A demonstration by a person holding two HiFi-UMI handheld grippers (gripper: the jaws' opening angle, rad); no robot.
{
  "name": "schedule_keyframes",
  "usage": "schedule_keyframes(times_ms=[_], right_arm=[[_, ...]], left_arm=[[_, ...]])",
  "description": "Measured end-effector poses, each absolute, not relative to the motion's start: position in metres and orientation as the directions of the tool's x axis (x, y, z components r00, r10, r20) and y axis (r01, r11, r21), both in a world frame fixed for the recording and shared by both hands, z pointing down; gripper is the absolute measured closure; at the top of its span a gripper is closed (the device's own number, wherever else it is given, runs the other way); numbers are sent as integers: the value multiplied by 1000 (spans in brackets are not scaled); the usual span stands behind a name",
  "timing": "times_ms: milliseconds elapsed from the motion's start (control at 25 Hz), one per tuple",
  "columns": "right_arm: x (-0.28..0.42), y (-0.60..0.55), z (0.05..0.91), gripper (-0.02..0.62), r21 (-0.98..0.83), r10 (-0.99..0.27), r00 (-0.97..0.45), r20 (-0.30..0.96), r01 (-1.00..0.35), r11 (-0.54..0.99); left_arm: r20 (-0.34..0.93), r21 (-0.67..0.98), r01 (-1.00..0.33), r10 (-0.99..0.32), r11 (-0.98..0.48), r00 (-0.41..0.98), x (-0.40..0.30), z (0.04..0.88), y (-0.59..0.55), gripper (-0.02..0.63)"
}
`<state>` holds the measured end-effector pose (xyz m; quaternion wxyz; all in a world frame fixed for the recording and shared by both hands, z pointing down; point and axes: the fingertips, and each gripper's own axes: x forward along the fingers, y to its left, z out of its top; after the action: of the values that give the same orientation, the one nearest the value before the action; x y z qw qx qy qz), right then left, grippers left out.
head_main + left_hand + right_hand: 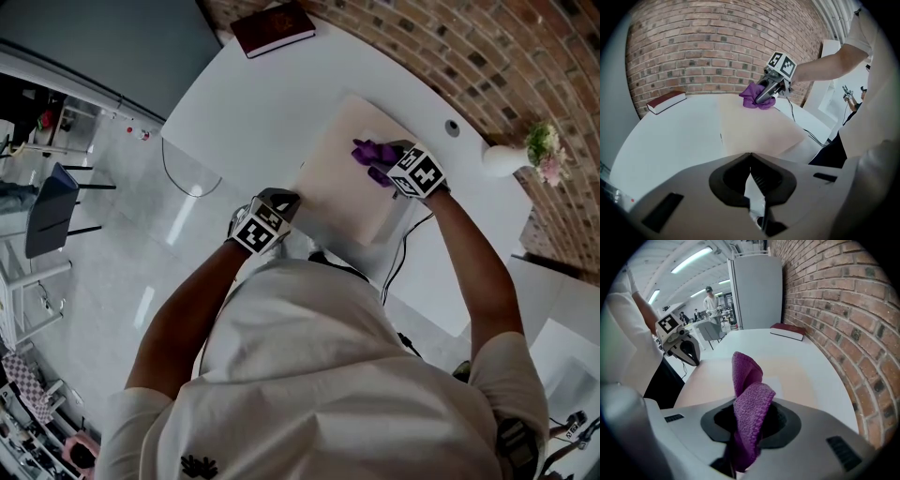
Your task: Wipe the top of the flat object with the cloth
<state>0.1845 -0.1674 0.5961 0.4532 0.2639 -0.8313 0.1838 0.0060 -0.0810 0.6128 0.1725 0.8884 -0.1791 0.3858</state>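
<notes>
Head view: purple cloth [368, 151] on the flat board [337, 192]

The right gripper [382, 161] is clamped tight on the cloth, which lies toward 1 o'clock on the beige board. The left gripper [284, 201], jaws pressed together and empty, sits at the board's 8 o'clock edge.

The board [342, 187] lies flat on the table [234, 112], close to the person's edge. The cloth [373, 151] is over the board's far right part, pinched in the right gripper [382, 165]; it seems to touch the board, though the contact is hard to see. The left gripper [284, 200] is at the board's near left edge. The book [273, 28] lies well beyond the board, far left, near the wall [487, 56]. The vase [506, 157] stands right of the board, by the wall. A cable [405, 251] trails off by the board's near right corner.
</notes>
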Motion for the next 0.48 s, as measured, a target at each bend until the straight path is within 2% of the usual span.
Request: schedule_keyframes(times_ms=[480], right_arm=[[240,-231,599,469,20,-355,-361,863,-676,737]], left_arm=[[755,174,-462,-184,-870,630,8,615,-82,581]])
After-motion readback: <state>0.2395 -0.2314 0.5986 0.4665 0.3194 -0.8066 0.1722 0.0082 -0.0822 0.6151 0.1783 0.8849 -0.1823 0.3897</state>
